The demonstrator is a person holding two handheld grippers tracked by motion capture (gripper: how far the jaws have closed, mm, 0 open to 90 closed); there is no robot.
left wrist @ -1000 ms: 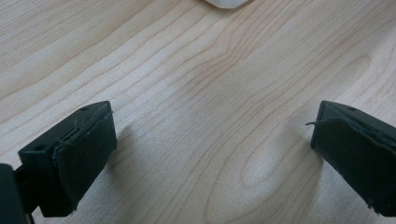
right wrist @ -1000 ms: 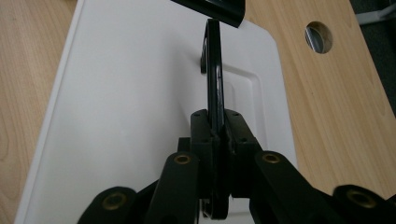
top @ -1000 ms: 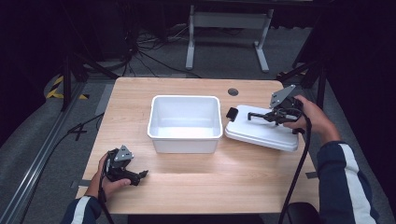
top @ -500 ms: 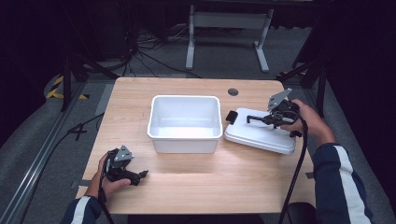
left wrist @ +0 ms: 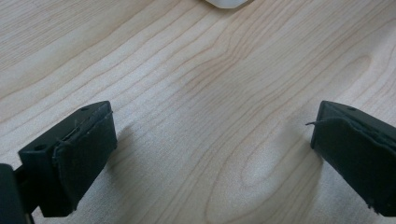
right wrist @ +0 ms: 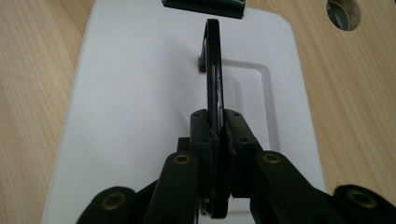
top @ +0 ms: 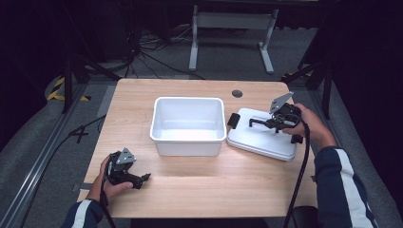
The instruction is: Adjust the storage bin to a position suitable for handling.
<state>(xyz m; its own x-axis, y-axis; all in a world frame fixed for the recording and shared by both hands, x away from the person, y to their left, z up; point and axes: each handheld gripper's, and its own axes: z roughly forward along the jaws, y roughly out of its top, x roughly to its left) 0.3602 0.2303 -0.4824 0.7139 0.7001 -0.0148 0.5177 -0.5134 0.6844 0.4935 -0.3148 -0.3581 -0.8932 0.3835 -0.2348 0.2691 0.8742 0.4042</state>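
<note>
The wooden bench [top: 199, 190] is offering wide bare room along its near edge. The white tub [top: 188, 124] is sitting mid-bench, and the white lid [top: 261, 140] is lying just beside it near the right edge. The right gripper [top: 259, 123] is pinching the lid's black handle [right wrist: 214, 70]. The left gripper [top: 142, 178] is resting spread wide over bare wood.

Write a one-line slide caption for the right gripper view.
Right gripper shut on the upright black handle of a white lid lying on the wooden table.
</note>
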